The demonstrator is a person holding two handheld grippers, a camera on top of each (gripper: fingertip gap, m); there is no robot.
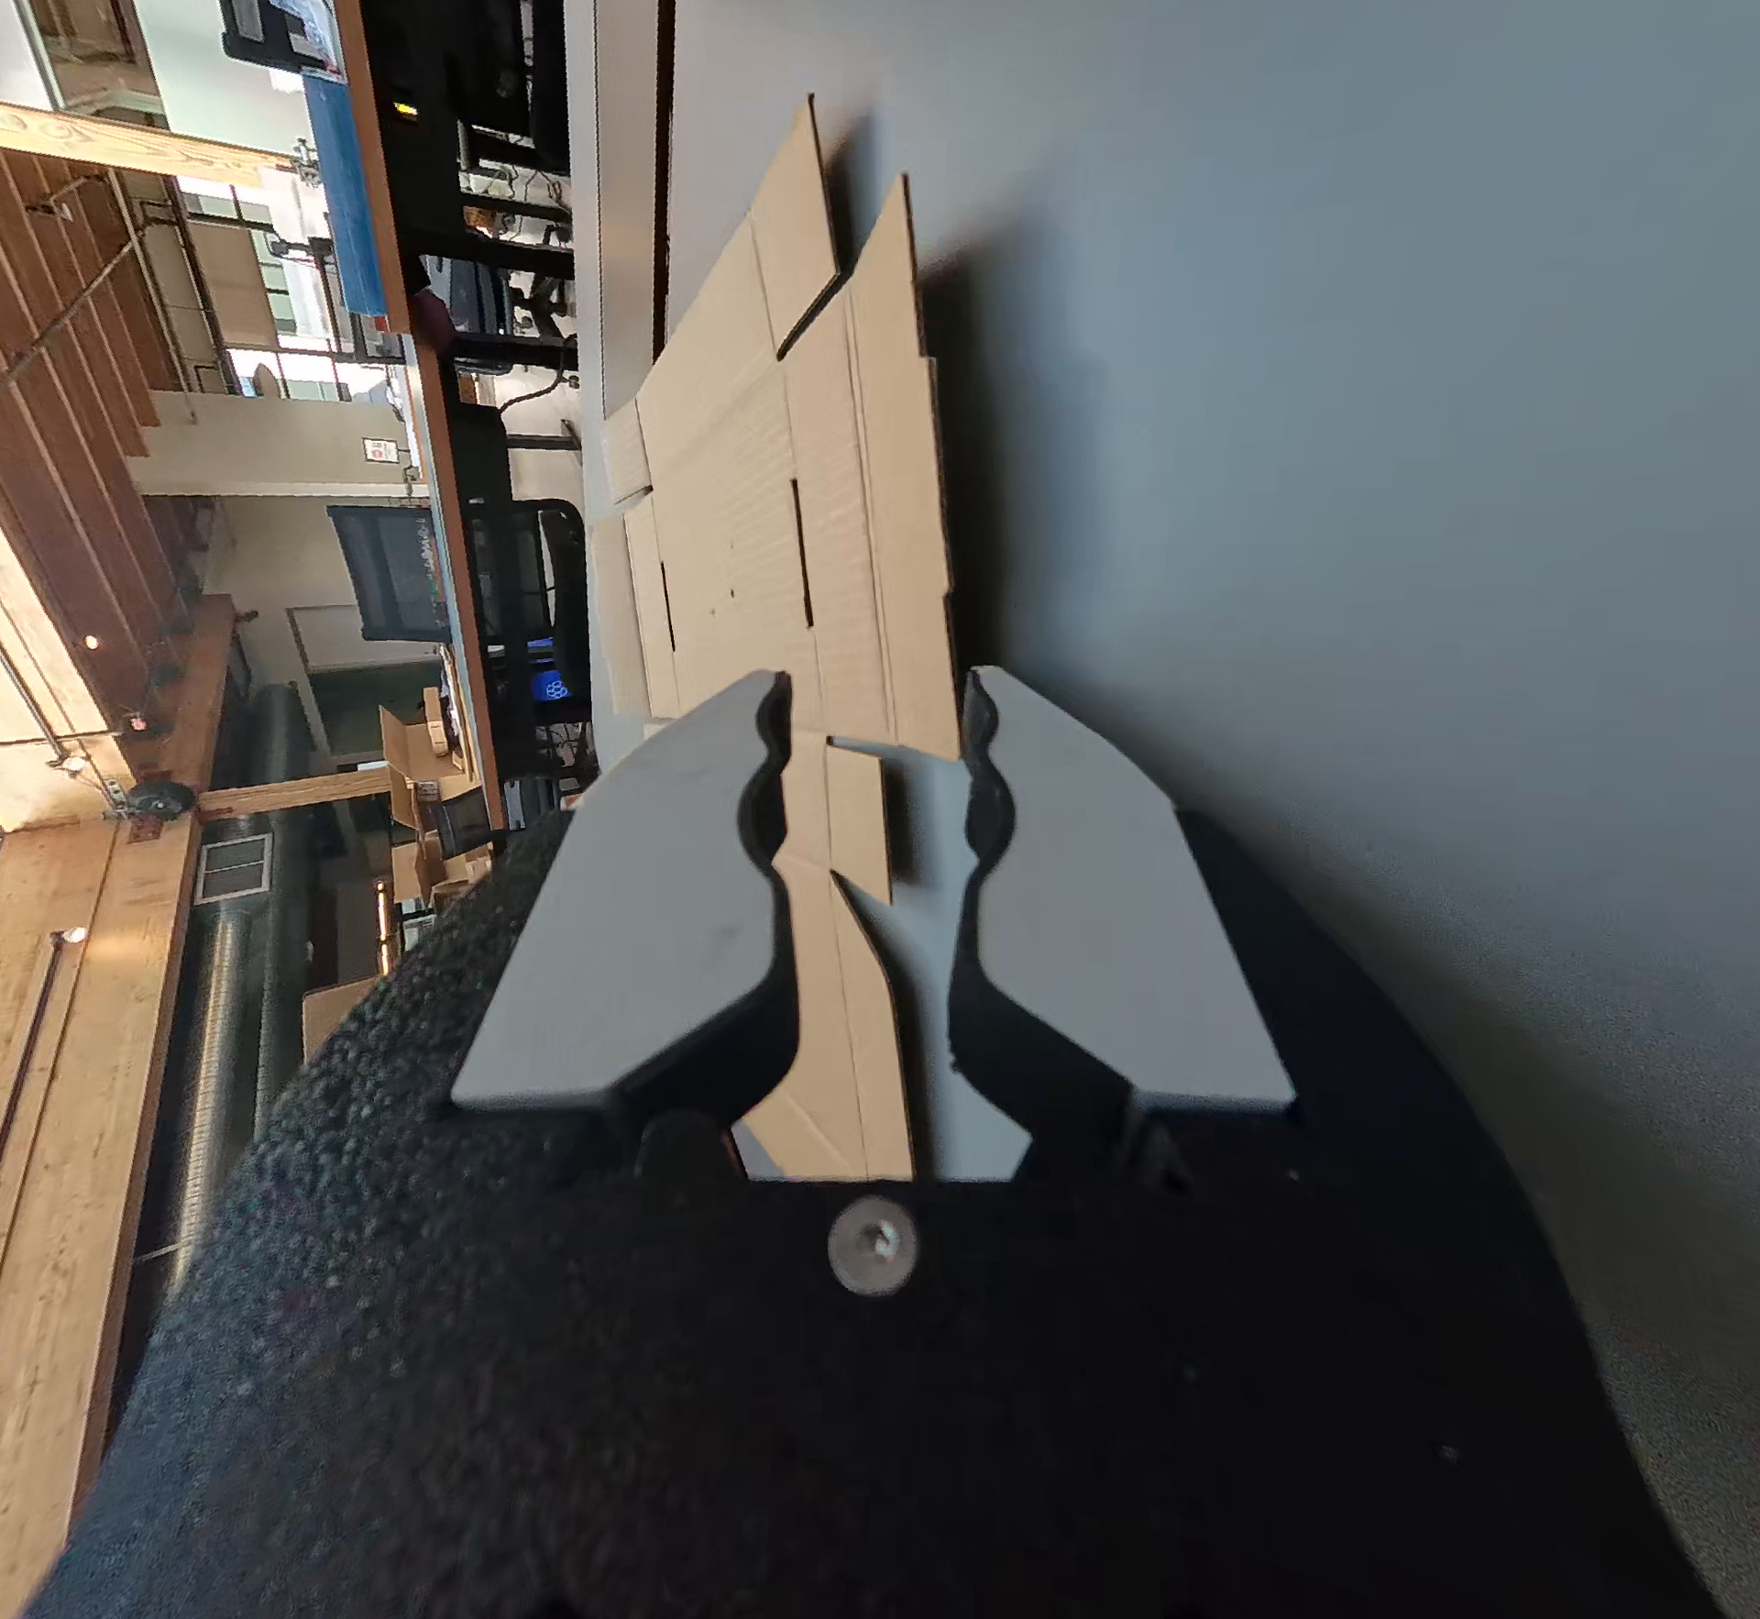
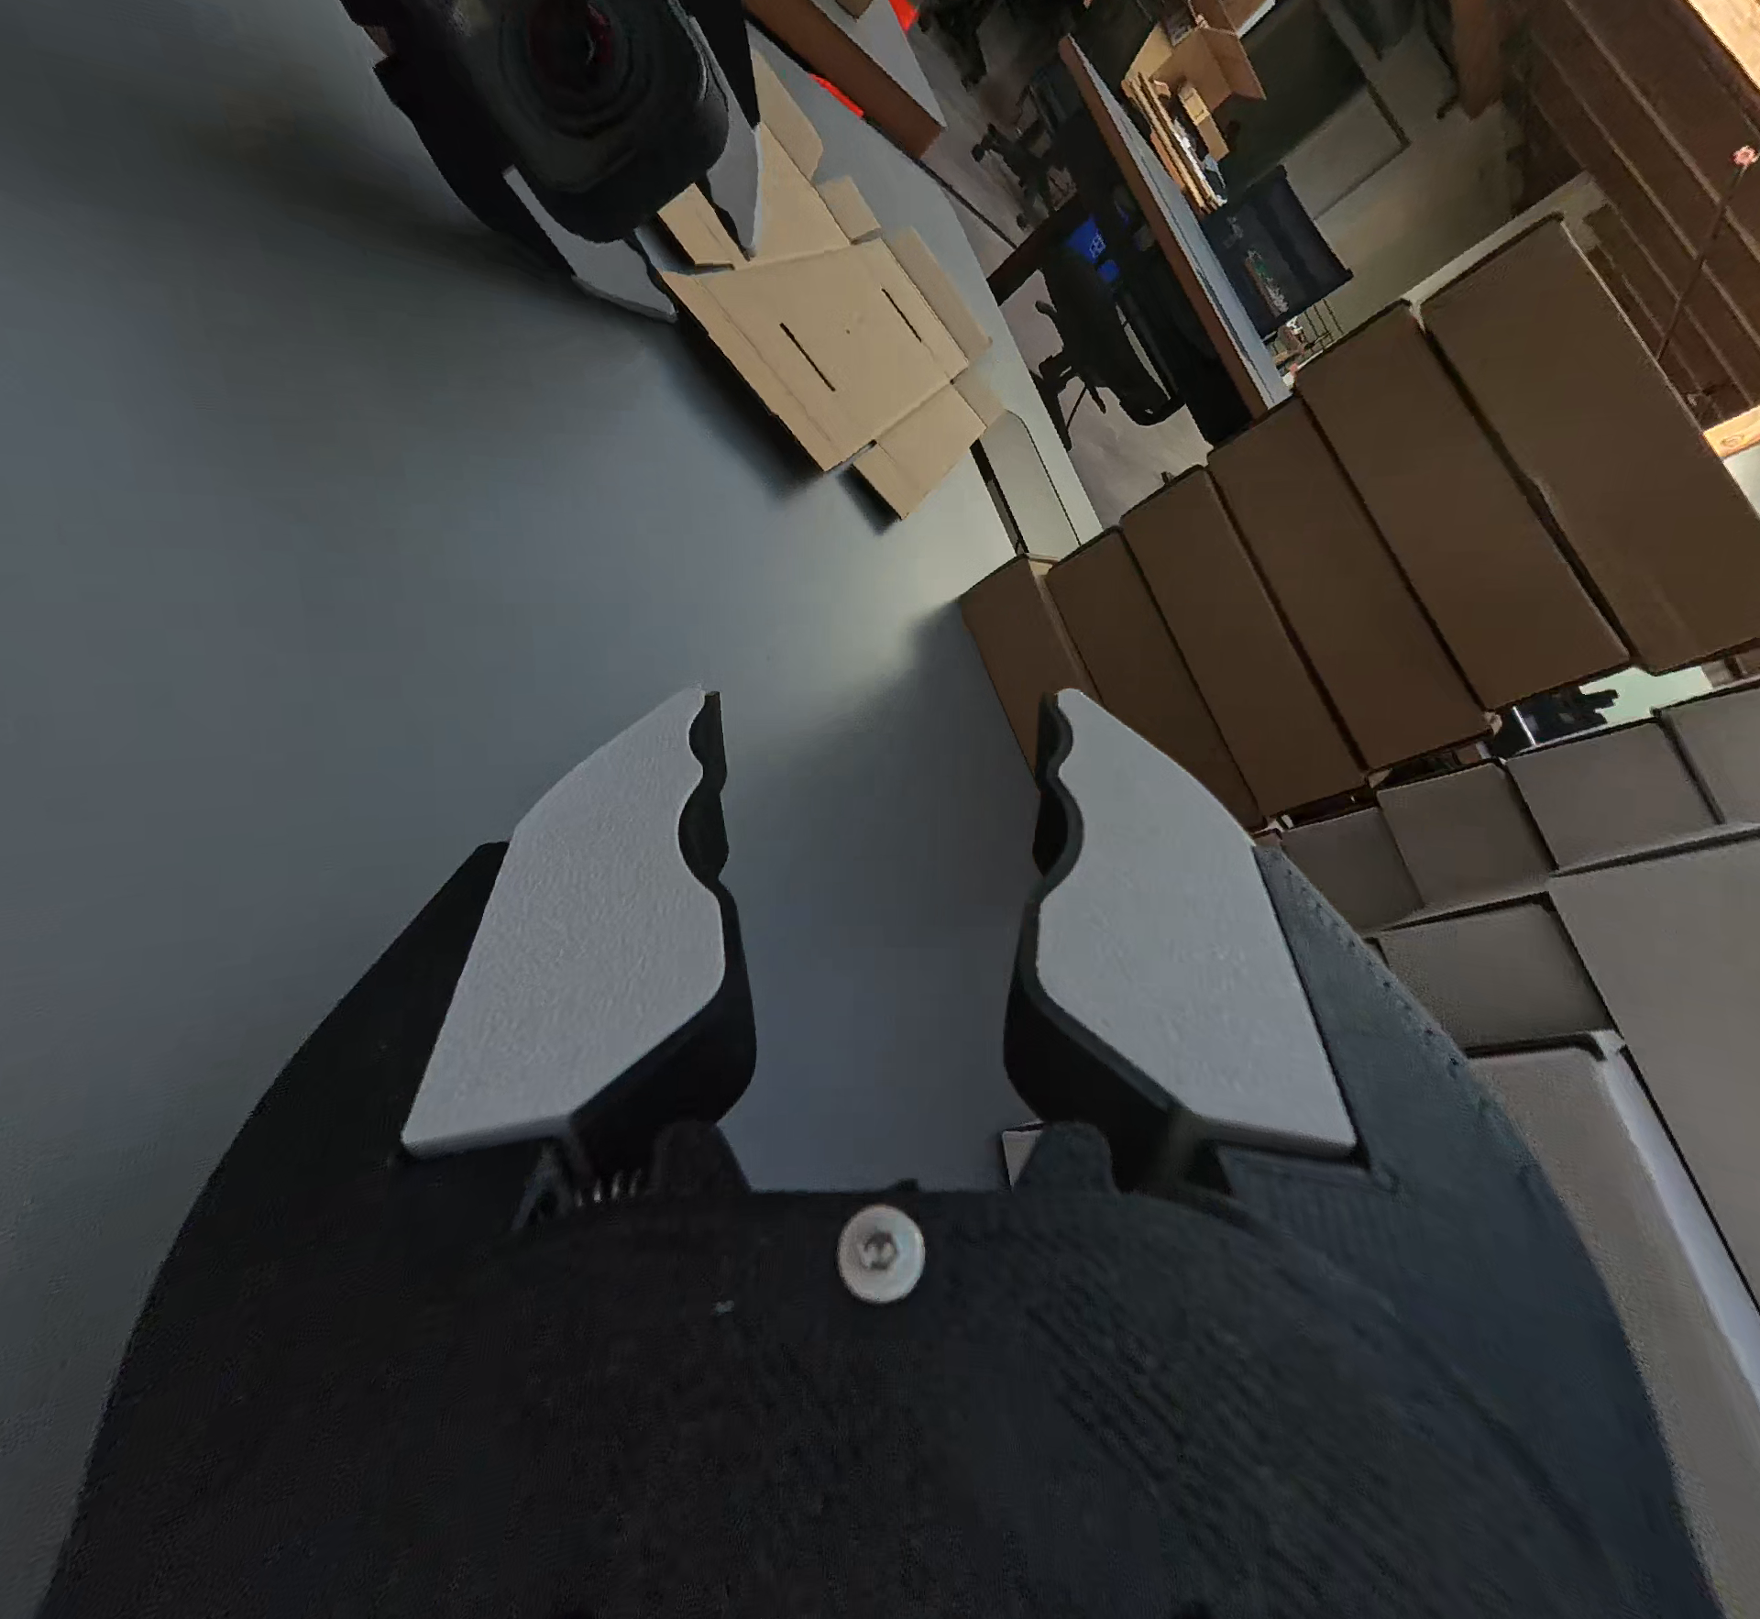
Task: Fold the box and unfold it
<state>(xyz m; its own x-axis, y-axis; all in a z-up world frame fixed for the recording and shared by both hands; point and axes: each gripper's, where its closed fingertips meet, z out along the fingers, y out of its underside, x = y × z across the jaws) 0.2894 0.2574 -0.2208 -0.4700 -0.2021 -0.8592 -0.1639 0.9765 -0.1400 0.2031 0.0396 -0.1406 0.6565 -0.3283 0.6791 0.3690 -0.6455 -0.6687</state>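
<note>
Two tools spread: left tool (image 1: 876,716) low at frame centre, straddling a near flap of the flat cardboard box blank (image 1: 762,516) on the grey counter (image 1: 1333,335), likely to raise it; right tool (image 2: 876,721) idle, well apart, lower frame.

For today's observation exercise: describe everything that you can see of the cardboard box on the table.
The cardboard box is plain brown corrugated card, unfolded and lying mostly flat on the grey table. It shows crease lines, side flaps, narrow tabs and two thin slots in its middle panel. One long side flap is raised a little. The left gripper is at its near end with a flap between its open fingers; whether they touch it is unclear. The right gripper is apart from it, open over bare table.
</note>
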